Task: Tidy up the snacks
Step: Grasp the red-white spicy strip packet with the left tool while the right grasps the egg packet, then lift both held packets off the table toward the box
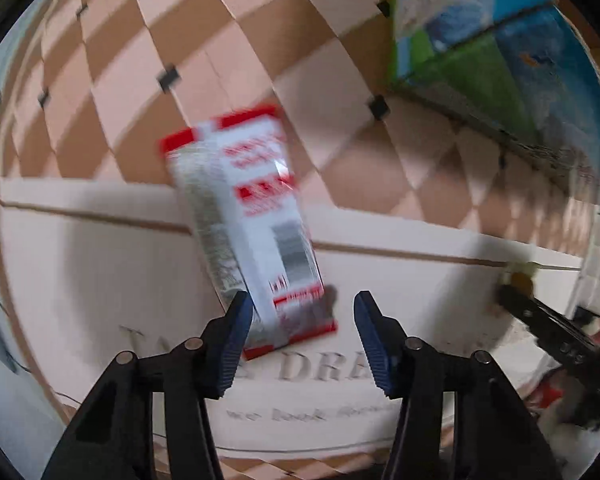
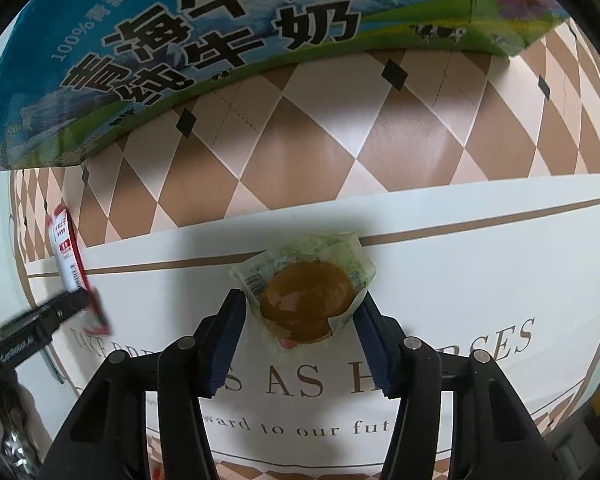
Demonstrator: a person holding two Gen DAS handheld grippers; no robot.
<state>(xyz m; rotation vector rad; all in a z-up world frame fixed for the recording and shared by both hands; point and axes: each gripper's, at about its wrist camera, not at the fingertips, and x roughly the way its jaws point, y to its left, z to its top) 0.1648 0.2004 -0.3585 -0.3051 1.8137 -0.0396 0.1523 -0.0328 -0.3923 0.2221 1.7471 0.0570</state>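
Over a tablecloth (image 2: 480, 264) patterned in brown and cream diamonds with a white lettered band, the left gripper (image 1: 302, 334) hangs with its blue-padded jaws spread wide. A red-and-white snack packet (image 1: 252, 224), blurred in the left wrist view, lies between and just ahead of them; its near end sits against the left pad while the right pad stands clear of it, so no grip is shown. The right gripper (image 2: 300, 332) hovers with its jaws parted around a round brown bun in a clear green-printed wrapper (image 2: 304, 300). The wrapper's edges reach both pads, though whether they press it cannot be told. A blue-and-green milk carton case (image 2: 204, 36) stands at the back of the table.
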